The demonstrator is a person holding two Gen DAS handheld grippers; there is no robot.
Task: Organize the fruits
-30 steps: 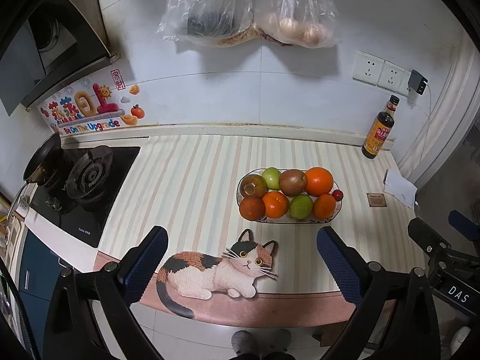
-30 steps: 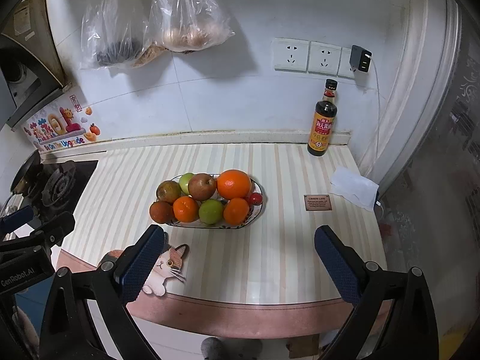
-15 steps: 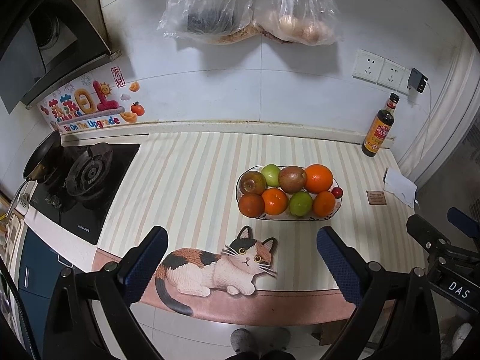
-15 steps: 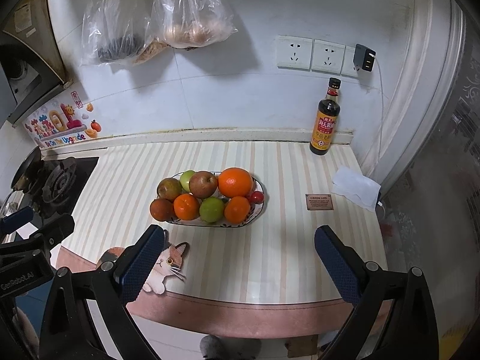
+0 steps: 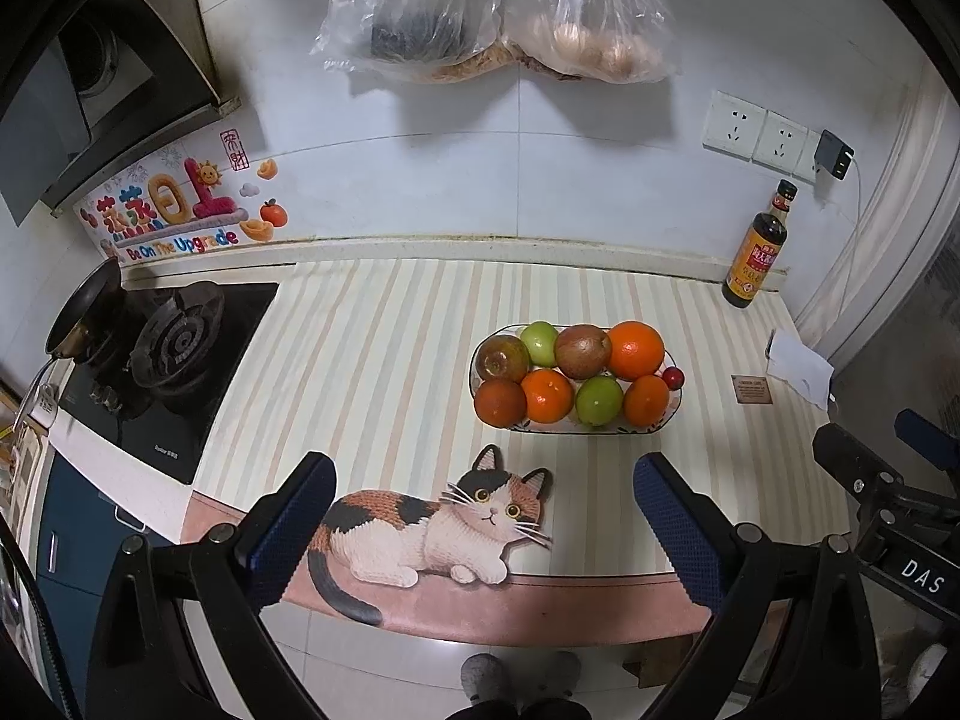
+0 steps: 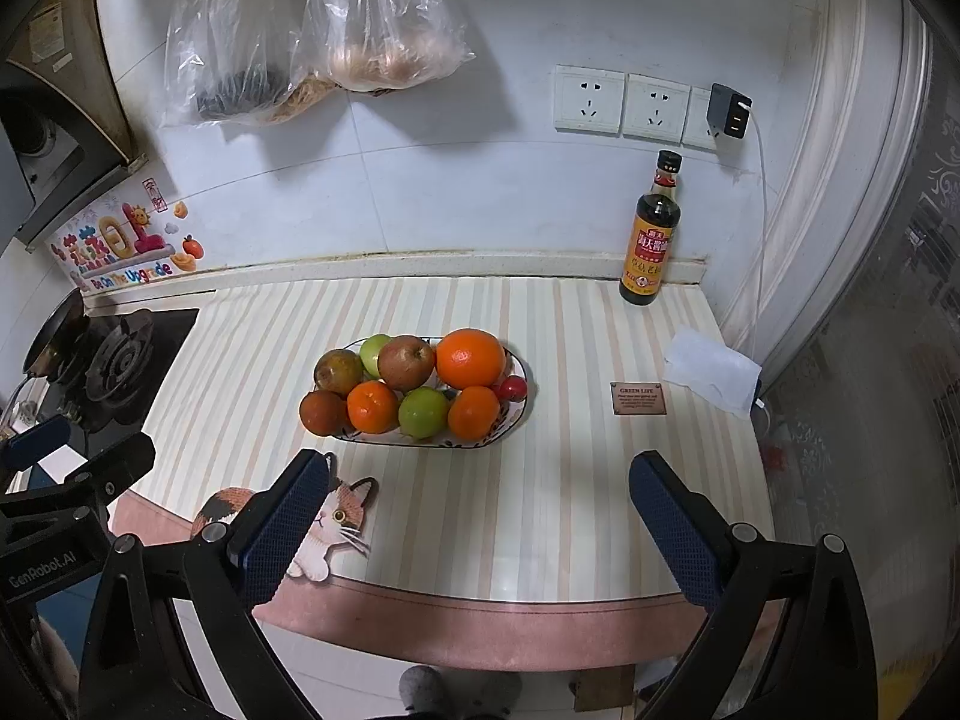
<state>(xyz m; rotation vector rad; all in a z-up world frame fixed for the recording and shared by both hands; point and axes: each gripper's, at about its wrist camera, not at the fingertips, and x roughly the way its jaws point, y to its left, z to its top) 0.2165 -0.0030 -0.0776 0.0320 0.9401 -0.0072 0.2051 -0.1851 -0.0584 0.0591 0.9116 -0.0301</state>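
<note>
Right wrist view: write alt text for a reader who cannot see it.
An oval plate of oranges, green fruits and brownish fruits sits on a striped counter, with the open, empty right gripper hovering in front. A dark sauce bottle stands by the wall.

One plate [image 5: 673, 414], nine fruits, one bottle [image 5: 757, 249], two hanging bags, one cat mat [image 5: 432, 531].

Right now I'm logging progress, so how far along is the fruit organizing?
All the visible fruit, including the big orange and the small red fruit, already sits in the plate. Nothing is in hand: the left gripper and right gripper hang open and empty short of the plate. Whether any sorting remains cannot be told.
</note>
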